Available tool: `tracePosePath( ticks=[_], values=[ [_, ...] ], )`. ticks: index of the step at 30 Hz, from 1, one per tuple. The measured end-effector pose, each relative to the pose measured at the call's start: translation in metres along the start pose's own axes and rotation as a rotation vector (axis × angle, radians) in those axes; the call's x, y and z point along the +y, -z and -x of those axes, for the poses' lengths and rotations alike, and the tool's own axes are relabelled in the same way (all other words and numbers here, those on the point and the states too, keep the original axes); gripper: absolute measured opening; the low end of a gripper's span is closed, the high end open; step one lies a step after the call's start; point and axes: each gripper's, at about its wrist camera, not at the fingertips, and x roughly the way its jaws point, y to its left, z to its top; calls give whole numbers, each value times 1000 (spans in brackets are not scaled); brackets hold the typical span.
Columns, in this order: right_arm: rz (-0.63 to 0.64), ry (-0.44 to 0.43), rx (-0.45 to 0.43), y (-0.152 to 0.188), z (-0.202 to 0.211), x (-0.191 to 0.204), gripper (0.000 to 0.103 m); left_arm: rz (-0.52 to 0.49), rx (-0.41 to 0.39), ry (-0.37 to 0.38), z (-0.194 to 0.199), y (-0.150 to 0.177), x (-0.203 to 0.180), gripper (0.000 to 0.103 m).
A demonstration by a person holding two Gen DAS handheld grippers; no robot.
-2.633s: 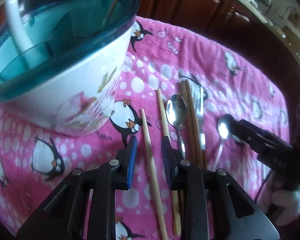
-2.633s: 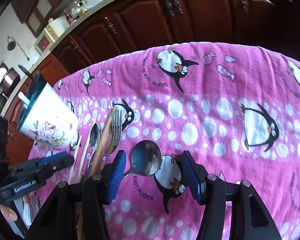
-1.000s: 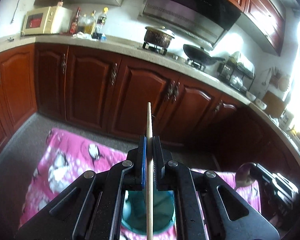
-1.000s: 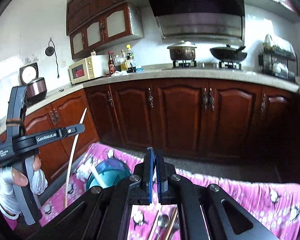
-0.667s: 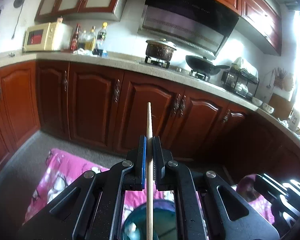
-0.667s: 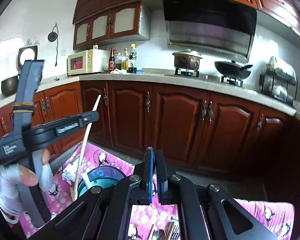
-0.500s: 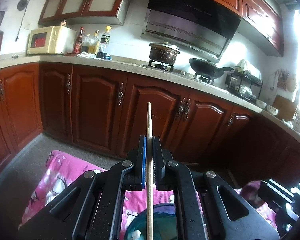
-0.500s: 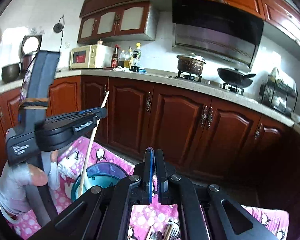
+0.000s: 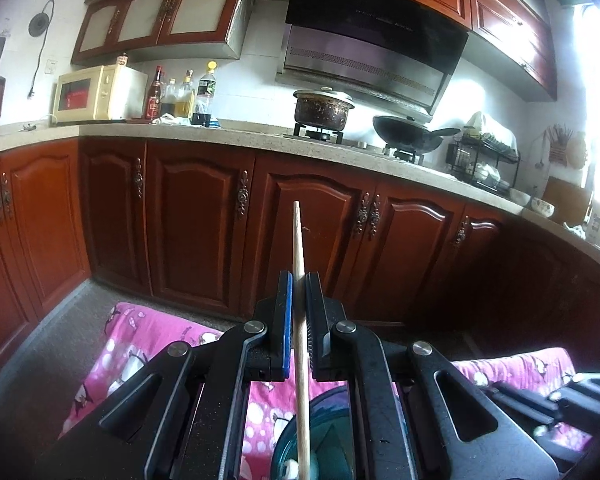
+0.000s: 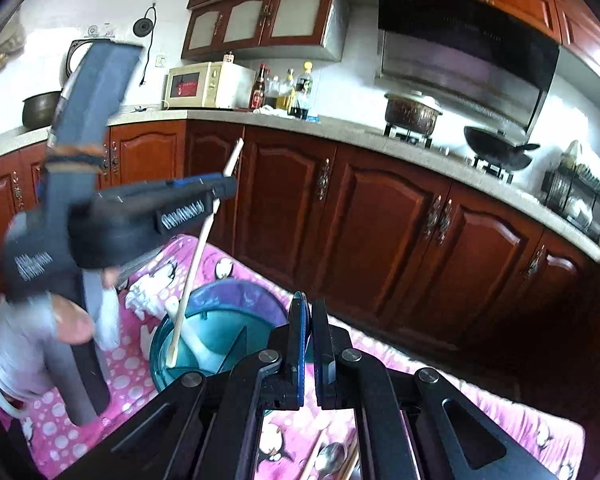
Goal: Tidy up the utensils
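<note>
Left gripper (image 9: 298, 280): jaws clamped on a single wooden chopstick (image 9: 300, 320), held near upright. In the right wrist view its lower tip sits inside the rim of the teal utensil holder (image 10: 220, 320), at about 9 o'clock of the opening, beside a white utensil handle (image 10: 188, 332) leaning there. Right gripper (image 10: 310, 308): jaws fully closed; whether anything is held cannot be told. The holder stands on a pink penguin-print cloth (image 10: 520, 412). At 6 o'clock of the right wrist view, a spoon (image 10: 332, 458) and further chopsticks (image 10: 312, 464) lie on the cloth.
</note>
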Motion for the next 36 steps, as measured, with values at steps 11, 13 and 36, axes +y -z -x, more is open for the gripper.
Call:
tracePosePath(
  ticks=[11,13,36],
  values=[
    [-55,-92,55,11,-1,2,4,11,80,44,27,1,3,5],
    [-50,-97,61,12,-2,4,4,12,98,39,28,6,5,5],
    [-348,-247,118,18,-8,-47,30,15,256,14,21,22,-3,47]
  ],
)
